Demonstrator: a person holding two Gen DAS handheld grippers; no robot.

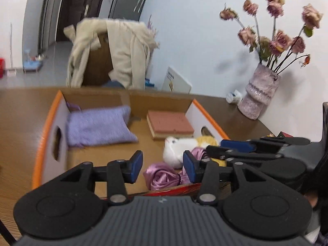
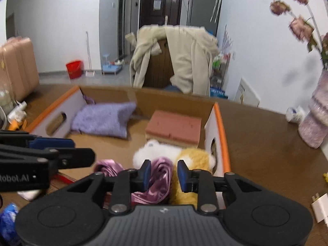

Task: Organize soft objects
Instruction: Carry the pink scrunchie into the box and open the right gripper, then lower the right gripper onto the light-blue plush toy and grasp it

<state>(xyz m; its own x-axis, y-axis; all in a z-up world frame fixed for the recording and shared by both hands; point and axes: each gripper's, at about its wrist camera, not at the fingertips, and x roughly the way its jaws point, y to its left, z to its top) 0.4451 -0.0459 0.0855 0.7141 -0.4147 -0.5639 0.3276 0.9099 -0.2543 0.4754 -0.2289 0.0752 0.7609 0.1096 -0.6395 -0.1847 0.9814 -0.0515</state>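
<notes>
An open cardboard box (image 1: 51,123) (image 2: 222,127) with orange-edged flaps stands on the brown table. Inside lie a purple knitted cloth (image 1: 98,125) (image 2: 102,119), a pink sponge block (image 1: 170,123) (image 2: 174,127), a white-and-yellow plush toy (image 1: 176,145) (image 2: 160,151) and a crumpled pink satin cloth (image 1: 162,176) (image 2: 157,184). My left gripper (image 1: 163,167) (image 2: 82,150) hangs open over the satin cloth at the box's near edge. My right gripper (image 2: 164,173) (image 1: 221,146) is open, with a fold of the satin cloth lying loose between its pads, the plush just beyond.
A pink vase of dried roses (image 1: 260,94) (image 2: 315,123) and a small white bottle (image 2: 295,113) stand at the table's right. A chair draped with a beige coat (image 1: 114,53) (image 2: 176,57) is behind the table. A white plug (image 2: 320,207) lies at the near right.
</notes>
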